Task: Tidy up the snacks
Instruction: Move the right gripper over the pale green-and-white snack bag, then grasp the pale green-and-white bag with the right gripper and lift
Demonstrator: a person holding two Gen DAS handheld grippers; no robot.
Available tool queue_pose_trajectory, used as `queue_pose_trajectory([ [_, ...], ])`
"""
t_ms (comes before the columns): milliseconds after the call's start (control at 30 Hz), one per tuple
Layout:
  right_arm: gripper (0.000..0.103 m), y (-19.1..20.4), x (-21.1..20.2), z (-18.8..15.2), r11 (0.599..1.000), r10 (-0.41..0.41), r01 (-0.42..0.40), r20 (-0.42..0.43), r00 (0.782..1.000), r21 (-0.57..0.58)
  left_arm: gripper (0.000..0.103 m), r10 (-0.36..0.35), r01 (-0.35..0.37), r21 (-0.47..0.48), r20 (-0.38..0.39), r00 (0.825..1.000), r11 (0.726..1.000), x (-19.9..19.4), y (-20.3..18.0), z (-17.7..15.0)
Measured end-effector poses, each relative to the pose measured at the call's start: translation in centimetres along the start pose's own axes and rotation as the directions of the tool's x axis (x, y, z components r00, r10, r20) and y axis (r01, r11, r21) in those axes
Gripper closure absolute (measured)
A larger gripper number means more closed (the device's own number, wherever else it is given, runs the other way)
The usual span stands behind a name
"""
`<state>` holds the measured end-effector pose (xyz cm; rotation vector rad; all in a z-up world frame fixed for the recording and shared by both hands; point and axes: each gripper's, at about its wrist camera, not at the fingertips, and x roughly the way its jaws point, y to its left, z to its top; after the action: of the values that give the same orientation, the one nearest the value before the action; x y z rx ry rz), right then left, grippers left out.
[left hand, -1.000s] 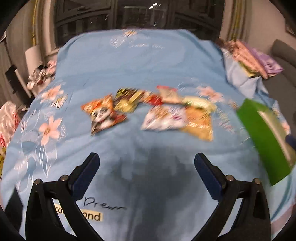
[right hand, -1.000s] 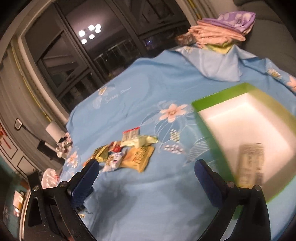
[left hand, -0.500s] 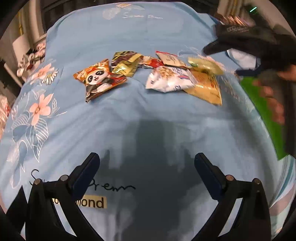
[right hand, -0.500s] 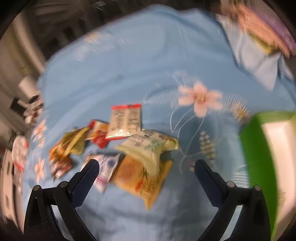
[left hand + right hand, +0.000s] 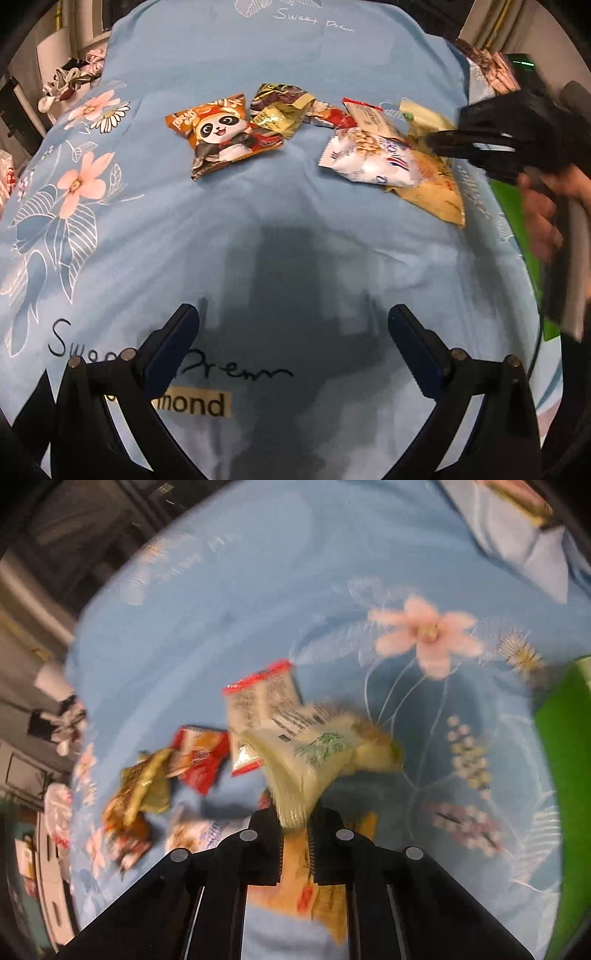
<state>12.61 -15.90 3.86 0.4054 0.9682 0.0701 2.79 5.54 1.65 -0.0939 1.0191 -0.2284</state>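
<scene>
Blue floral bedsheet (image 5: 258, 221), blurred pale-green snack packet (image 5: 314, 753) pinched in right gripper (image 5: 295, 827); left gripper (image 5: 293, 328) fingers spread, empty.

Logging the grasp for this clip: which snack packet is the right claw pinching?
The pale yellow-green packet, its edge clamped in the right claw. The panda packet and the others lie free on the blue sheet.

My right tongs (image 5: 295, 827) pinch a pale green-printed crinkly snack packet (image 5: 314, 749) by its edge; beyond it lies a red-trimmed white foil packet (image 5: 262, 701).
</scene>
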Motion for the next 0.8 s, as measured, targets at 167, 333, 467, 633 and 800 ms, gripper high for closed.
queue_pose_trajectory([
  [167,0.092,0.6,-7.3,-4.6,0.983,0.130,-0.116,0.089,0.987,-0.144,0.000,0.017,-0.017,-0.018,-0.004,1.000,1.000,0.1,0.3,-0.4],
  [333,0.089,1.5,-11.1,-7.3,0.955,0.145,-0.113,0.099,0.984,-0.273,0.000,0.021,-0.021,-0.031,-0.022,1.000,0.999,0.8,0.5,-0.2],
  [467,0.032,2.3,-9.3,-4.3,0.929,-0.123,0.150,0.101,0.987,-0.338,0.000,0.043,-0.043,0.002,-0.017,0.999,0.999,1.0,-0.6,-0.7],
  [633,0.011,2.0,-4.5,1.0,0.963,-0.136,0.144,0.050,0.989,-0.226,0.000,0.102,-0.100,0.089,-0.024,0.994,0.991,2.0,-2.1,-0.9],
  [800,0.011,2.3,1.5,3.8,0.985,-0.138,0.125,-0.104,0.985,-0.121,0.000,0.096,-0.093,0.119,-0.022,0.995,0.989,2.2,-2.1,-1.1],
])
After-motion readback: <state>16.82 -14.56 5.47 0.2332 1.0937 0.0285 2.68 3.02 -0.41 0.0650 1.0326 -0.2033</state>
